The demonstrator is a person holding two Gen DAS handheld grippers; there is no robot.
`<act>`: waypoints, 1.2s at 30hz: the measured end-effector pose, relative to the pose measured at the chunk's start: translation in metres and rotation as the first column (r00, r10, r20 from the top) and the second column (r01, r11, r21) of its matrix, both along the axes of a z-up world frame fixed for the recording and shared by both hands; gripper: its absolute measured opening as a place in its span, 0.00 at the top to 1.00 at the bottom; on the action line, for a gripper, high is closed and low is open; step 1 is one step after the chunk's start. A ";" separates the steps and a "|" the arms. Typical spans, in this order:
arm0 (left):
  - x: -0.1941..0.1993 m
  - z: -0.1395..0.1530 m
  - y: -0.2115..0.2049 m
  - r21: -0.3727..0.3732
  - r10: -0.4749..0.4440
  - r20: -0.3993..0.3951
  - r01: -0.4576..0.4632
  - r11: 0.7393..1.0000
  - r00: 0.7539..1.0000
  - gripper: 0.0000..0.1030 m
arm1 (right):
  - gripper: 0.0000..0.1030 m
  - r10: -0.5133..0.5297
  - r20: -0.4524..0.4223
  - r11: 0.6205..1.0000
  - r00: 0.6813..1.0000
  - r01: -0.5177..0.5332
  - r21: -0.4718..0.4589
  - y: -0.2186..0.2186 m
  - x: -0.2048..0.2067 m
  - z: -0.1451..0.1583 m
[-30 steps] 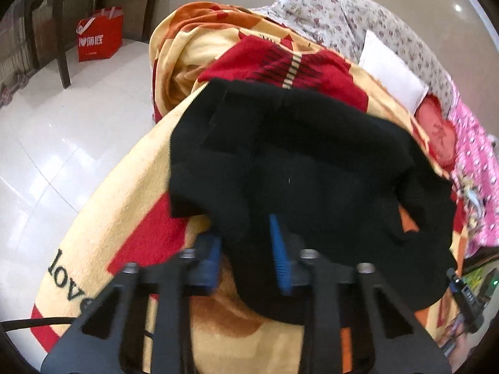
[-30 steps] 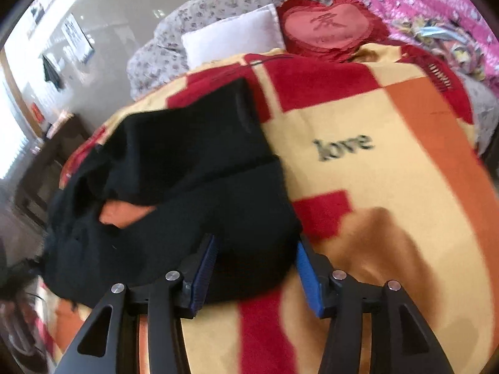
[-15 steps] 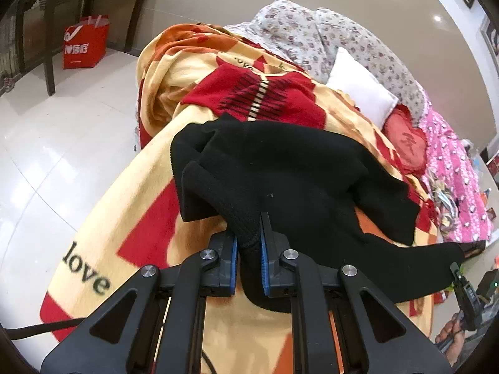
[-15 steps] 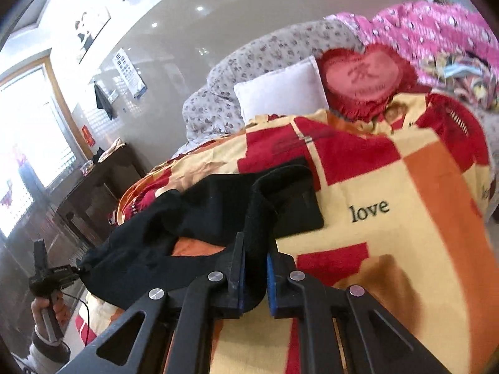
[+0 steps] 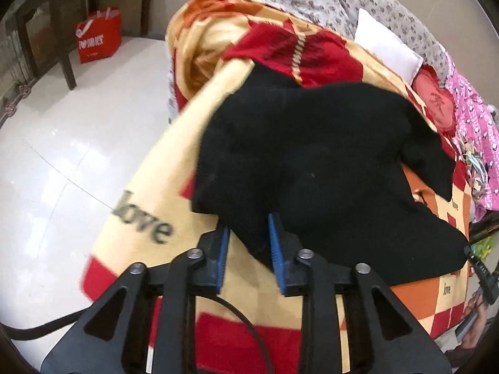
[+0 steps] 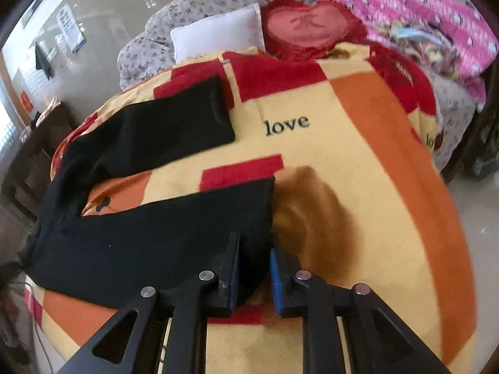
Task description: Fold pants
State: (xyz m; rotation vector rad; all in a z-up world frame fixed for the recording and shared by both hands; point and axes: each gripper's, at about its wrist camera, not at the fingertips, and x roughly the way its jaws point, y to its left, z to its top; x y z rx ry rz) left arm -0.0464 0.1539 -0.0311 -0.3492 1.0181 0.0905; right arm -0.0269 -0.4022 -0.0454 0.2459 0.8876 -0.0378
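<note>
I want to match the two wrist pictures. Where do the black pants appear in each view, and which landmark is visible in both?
Left wrist view: the black pants fill the centre and right, lying on the blanket.
Right wrist view: the black pants lie at left and lower centre, with the two legs spread apart.
Shared landmark: the red heart-shaped cushion, beside the white pillow.

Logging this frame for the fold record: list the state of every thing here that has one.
black pants: spread on blanket, legs apart, unfolded
left gripper: open, fabric between fingers
right gripper: open, fabric between fingers
blanket: spread over bed
white pillow: propped up
</note>
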 end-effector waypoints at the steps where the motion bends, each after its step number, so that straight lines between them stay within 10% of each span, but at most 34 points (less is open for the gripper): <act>1: -0.003 0.005 0.005 0.021 0.019 0.007 -0.019 1.000 1.000 0.72 | 0.74 -0.006 0.015 1.000 1.000 0.007 -0.021 0.001 -0.002 0.007; 8: -0.019 0.036 0.004 0.116 0.027 0.095 -0.038 0.993 0.995 0.72 | 0.70 0.182 0.136 0.982 0.974 -0.188 0.027 0.053 0.003 0.051; 19: 0.011 0.013 -0.040 0.083 -0.052 0.095 0.044 0.996 0.994 0.68 | 0.70 0.634 0.082 0.766 0.769 -0.639 0.067 0.236 0.056 0.017; 27: 0.040 -0.021 -0.042 0.089 -0.059 0.036 0.055 0.995 0.998 0.67 | 0.60 0.738 -0.024 0.675 0.675 -0.737 0.021 0.282 0.066 -0.016; 36: 0.075 0.006 -0.036 0.061 -0.051 0.071 0.047 0.997 0.996 0.67 | 0.49 0.780 0.076 0.624 0.621 -0.763 -0.168 0.290 0.143 0.064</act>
